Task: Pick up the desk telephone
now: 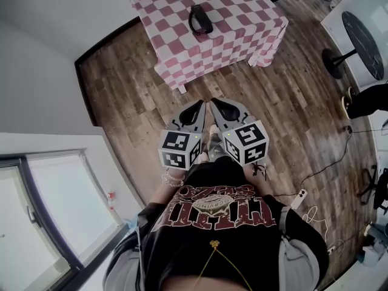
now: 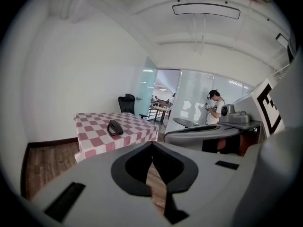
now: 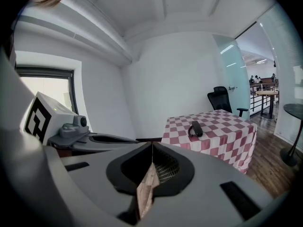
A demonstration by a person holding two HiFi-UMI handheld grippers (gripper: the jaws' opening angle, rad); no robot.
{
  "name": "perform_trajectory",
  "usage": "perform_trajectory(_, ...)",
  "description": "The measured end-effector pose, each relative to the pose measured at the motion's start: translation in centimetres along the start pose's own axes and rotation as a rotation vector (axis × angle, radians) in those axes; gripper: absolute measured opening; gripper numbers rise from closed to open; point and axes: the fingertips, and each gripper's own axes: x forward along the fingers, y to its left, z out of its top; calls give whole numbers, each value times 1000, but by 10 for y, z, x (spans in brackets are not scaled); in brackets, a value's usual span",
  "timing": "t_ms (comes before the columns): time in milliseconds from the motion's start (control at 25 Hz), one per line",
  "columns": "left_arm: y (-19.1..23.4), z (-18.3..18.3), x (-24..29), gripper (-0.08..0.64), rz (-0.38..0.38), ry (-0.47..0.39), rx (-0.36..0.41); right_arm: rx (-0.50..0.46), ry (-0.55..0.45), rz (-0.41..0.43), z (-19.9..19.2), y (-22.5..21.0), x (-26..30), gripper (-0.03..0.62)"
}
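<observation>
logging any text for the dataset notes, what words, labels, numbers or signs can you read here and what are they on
No text can be quoted with certainty.
T-shirt print: pale lettering on black, upside down in the head view, too ornate and small to read.
Left gripper's marker cube and right gripper's marker cube: black-and-white square patterns only, no words.
Desk telephone: no label legible.

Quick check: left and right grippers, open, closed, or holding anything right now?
Left gripper: closed, jaw tips together, holding nothing.
Right gripper: closed, jaw tips together, holding nothing.
</observation>
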Motion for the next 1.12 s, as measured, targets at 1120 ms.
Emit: perform_trajectory(1120,19,54,116,8,89,-12,-18,-35,7,101,51,-120,56,19)
